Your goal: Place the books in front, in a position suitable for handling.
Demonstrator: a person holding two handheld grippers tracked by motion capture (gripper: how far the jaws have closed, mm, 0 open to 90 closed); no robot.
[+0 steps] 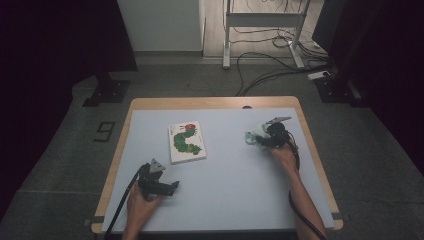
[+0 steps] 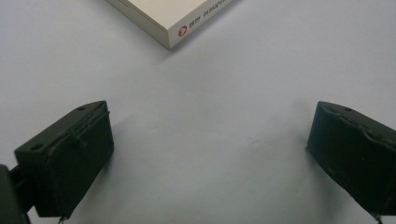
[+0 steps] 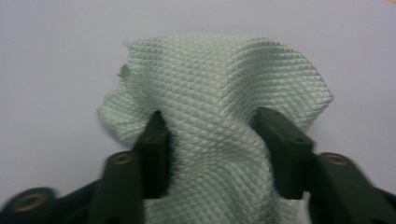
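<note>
Pale-green waffle-weave cloth [image 3: 219,116] bunched between the right gripper [image 3: 212,140] jaws, pinched on both sides and lifted off the grey mat [image 1: 235,185]. One caterpillar picture book [image 1: 186,142] lies just ahead of the left gripper [image 2: 210,154], jaws spread wide, holding nothing. One cloth, one book, nothing between.

— What do we have in hand here?

— We see a pale green cloth [image 3: 219,121], woven in a fine diamond waffle pattern.

— How does it sit?

— Bunched and creased, pinched at its middle between the two black jaws of the right gripper [image 3: 212,149], its free end fanning out above them. From the high view we find it at the table's far right, over the light blue surface.
</note>
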